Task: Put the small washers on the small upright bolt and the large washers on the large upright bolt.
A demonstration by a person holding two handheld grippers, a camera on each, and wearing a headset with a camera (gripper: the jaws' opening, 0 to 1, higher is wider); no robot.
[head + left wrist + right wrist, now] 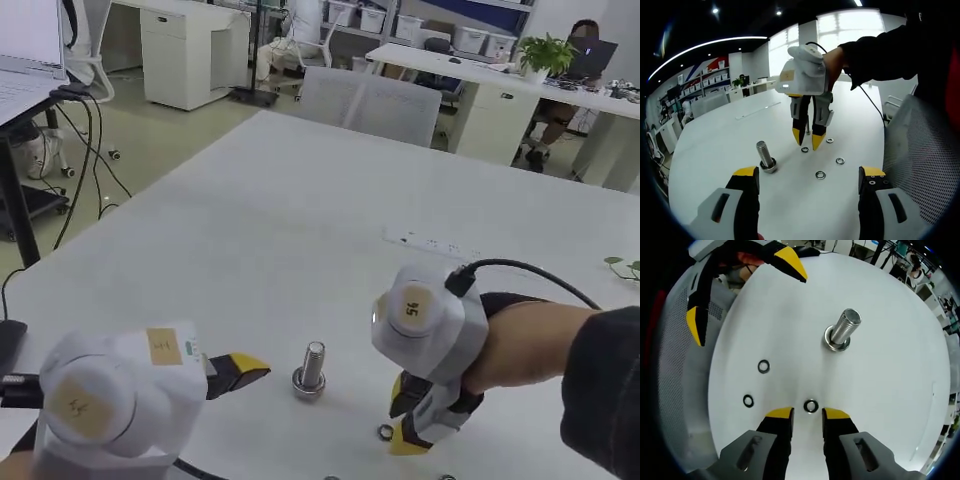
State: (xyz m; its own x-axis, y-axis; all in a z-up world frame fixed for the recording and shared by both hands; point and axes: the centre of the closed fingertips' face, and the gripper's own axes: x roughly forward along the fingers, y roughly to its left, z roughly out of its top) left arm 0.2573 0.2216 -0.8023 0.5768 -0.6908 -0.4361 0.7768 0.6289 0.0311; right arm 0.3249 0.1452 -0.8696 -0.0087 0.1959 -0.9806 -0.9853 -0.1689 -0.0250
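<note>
Steel, thin, probably light and slippery: washer (811, 405) lies flat on white table (890, 415), just off right gripper (807, 415) tips, jaws narrowly parted, empty. Likely skids; pinch across rim. Left gripper (809, 172) wide open, empty, near upright bolt (765, 155).

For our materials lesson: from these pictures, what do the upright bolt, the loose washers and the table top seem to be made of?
Upright bolt: likely steel, bright silvery, threads catching glints.
Washers: probably metal too, thin dark-grey rings with dull sheen.
Table top: smooth matte white, perhaps laminate; core hidden.
</note>
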